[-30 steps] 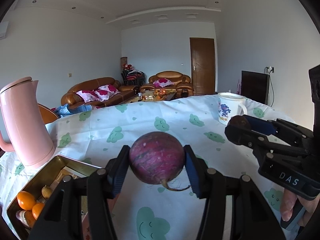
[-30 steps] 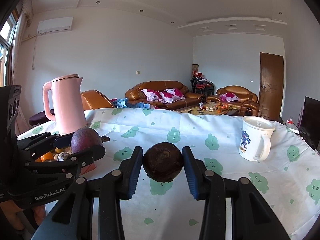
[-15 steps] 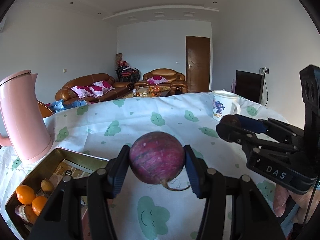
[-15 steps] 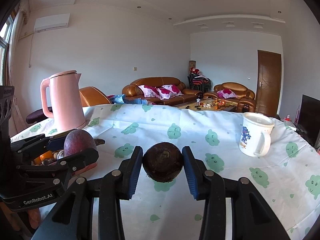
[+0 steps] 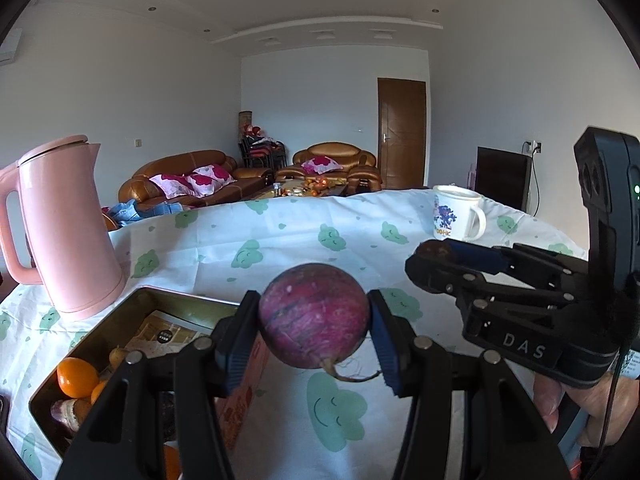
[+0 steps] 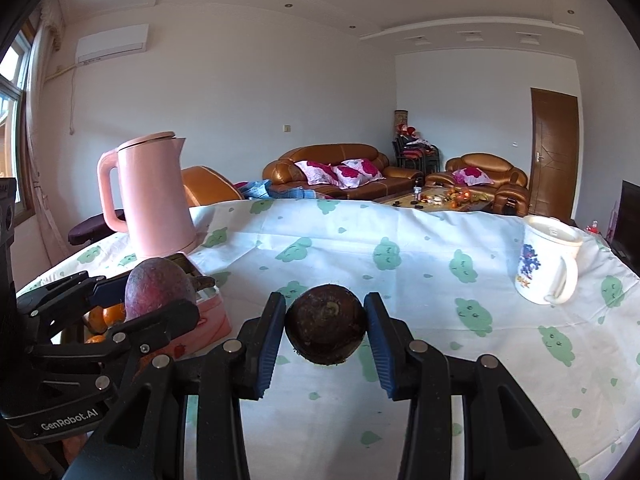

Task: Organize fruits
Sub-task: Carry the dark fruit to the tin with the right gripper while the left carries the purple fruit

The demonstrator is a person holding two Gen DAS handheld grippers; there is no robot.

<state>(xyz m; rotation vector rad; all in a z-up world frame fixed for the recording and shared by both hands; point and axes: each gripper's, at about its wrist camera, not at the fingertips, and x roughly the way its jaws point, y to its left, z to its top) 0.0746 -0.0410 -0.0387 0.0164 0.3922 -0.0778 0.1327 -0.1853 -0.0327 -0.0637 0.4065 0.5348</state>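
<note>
1. My left gripper (image 5: 313,334) clamps a round purple-red root-tailed fruit (image 5: 313,315), held above the cloud-print tablecloth (image 5: 280,240) beside the rectangular gold metal tin (image 5: 132,300).
2. My right gripper (image 6: 325,332) pinches a dark brown round fruit (image 6: 326,330) over the cloth.

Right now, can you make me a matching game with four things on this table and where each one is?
Things:
1. purple-red round root
2. dark brown round fruit
3. oranges
4. white mug

Places:
A. inside the metal tin
B. standing alone on the cloud-print tablecloth
C. clamped in the left gripper
D. clamped in the right gripper

Pairs: 1-C, 2-D, 3-A, 4-B
</note>
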